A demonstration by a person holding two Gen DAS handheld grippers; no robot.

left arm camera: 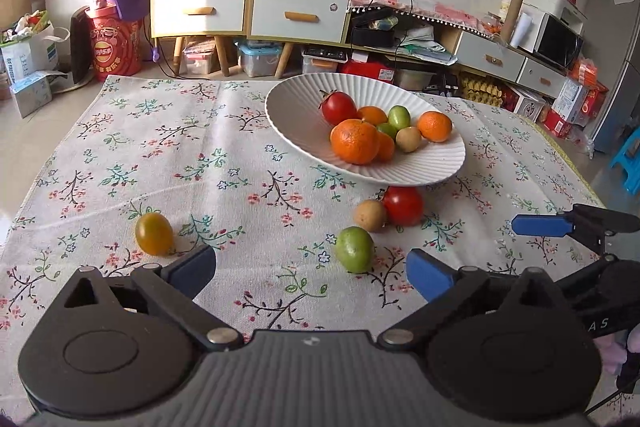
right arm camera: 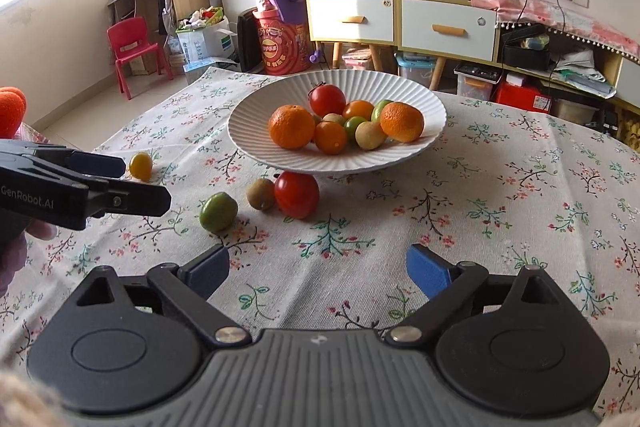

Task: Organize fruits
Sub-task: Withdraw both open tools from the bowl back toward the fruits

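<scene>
Four fruits are still waiting by the white bowl (left arm camera: 296, 131).
Both the left gripper (left arm camera: 312, 269) and the right gripper (right arm camera: 318, 269) are hanging wide apart, holding nothing. Next, one needs closing around the green fruit (left arm camera: 354, 249) lying near the bowl.

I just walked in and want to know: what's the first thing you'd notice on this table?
The big white bowl, piled with oranges and other fruits, sits mid-table on the flowery cloth. Just in front lie a red tomato, a brown fruit, a green fruit and, farther left, a yellow tomato.
</scene>
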